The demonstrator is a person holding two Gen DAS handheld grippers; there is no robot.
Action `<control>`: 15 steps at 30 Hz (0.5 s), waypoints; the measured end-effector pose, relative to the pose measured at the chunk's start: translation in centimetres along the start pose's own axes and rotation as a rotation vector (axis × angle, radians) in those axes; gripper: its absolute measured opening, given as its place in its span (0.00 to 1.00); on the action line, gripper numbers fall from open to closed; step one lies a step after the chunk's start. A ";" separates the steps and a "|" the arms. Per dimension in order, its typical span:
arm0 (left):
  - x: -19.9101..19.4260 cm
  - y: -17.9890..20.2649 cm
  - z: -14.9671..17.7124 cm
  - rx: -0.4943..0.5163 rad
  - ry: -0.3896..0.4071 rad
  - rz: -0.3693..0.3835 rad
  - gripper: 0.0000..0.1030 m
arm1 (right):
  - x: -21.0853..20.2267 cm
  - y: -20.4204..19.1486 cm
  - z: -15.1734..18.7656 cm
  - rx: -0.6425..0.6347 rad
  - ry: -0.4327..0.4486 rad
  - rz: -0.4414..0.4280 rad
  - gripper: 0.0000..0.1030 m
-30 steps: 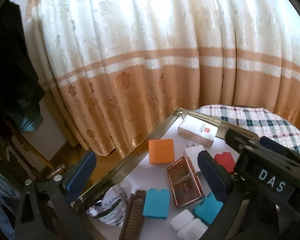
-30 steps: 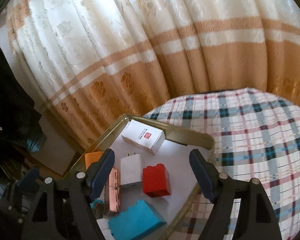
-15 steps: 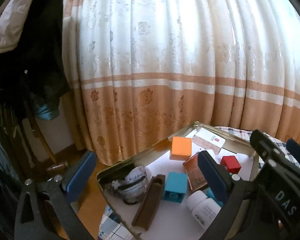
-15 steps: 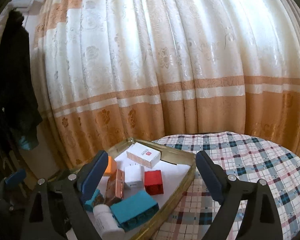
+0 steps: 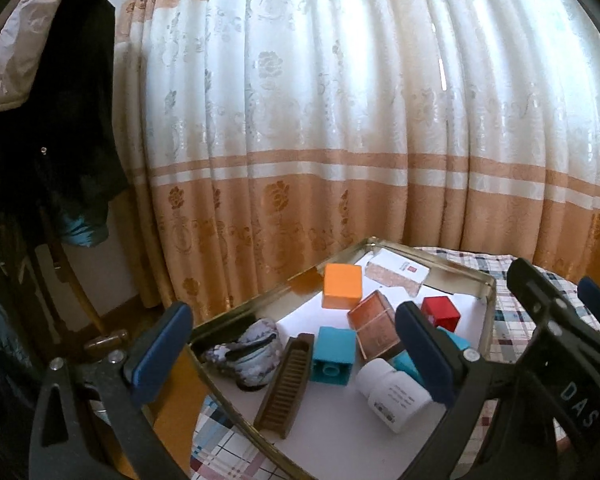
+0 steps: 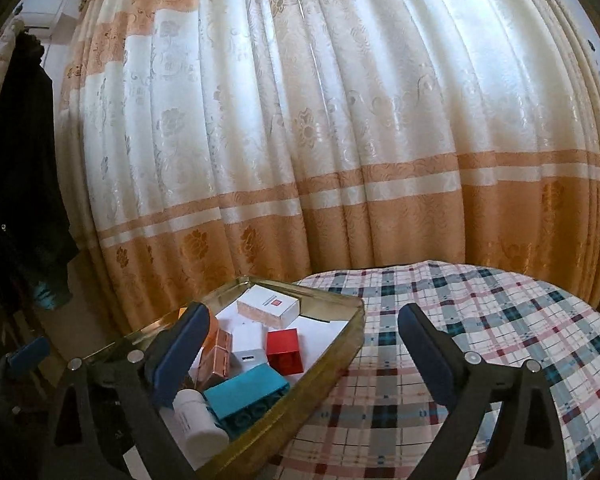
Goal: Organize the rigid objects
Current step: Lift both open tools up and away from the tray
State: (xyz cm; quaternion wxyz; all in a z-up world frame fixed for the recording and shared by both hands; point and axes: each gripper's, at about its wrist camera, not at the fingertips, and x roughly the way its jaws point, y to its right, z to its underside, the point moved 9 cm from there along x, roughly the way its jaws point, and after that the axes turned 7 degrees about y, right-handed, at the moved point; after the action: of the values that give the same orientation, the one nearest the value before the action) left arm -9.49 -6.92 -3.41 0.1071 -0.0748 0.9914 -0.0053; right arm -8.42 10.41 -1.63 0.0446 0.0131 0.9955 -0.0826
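Observation:
A gold-rimmed tray [image 5: 240, 310] on a plaid-covered table holds several objects: an orange block [image 5: 341, 286], a red block [image 5: 441, 312], a teal brick [image 5: 333, 356], a copper-coloured clear box [image 5: 374, 326], a white carton [image 5: 396, 274], a white bottle [image 5: 394, 398], a brown comb-like piece [image 5: 286, 386] and a floral pouch [image 5: 246, 354]. My left gripper [image 5: 292, 354] is open and empty above the tray's near side. My right gripper [image 6: 300, 354] is open and empty over the tray's right rim [image 6: 340, 354]. The red block [image 6: 285, 350], a teal brick [image 6: 248, 400] and the bottle [image 6: 198, 422] also show there.
A cream and orange curtain [image 5: 340, 140] hangs close behind the table. The plaid tablecloth [image 6: 480, 320] stretches right of the tray. Dark coats [image 5: 40, 120] hang at the left above a wooden chair. The right gripper's body [image 5: 560, 340] shows at the left view's right edge.
Both grippers have pulled back and lifted away from the tray, so more of the tray, table and curtain shows. Both stay open and empty. The objects in the tray have not moved.

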 end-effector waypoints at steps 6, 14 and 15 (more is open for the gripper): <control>-0.1 -0.5 0.1 -0.039 -0.004 0.014 0.99 | -0.8 1.1 -0.6 -0.002 0.024 0.029 0.94; -0.5 -0.9 0.2 -0.064 -0.003 0.020 0.99 | 0.0 3.2 0.2 0.055 -0.029 0.080 0.94; -0.7 -0.9 0.2 -0.062 -0.001 0.018 0.99 | 0.1 3.1 0.4 0.050 -0.036 0.078 0.94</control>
State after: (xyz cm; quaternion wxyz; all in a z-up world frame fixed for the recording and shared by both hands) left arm -8.65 -7.74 -3.47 0.1051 -0.0691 0.9917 0.0266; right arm -8.40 13.38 -2.50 0.0651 0.0513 0.9909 -0.1059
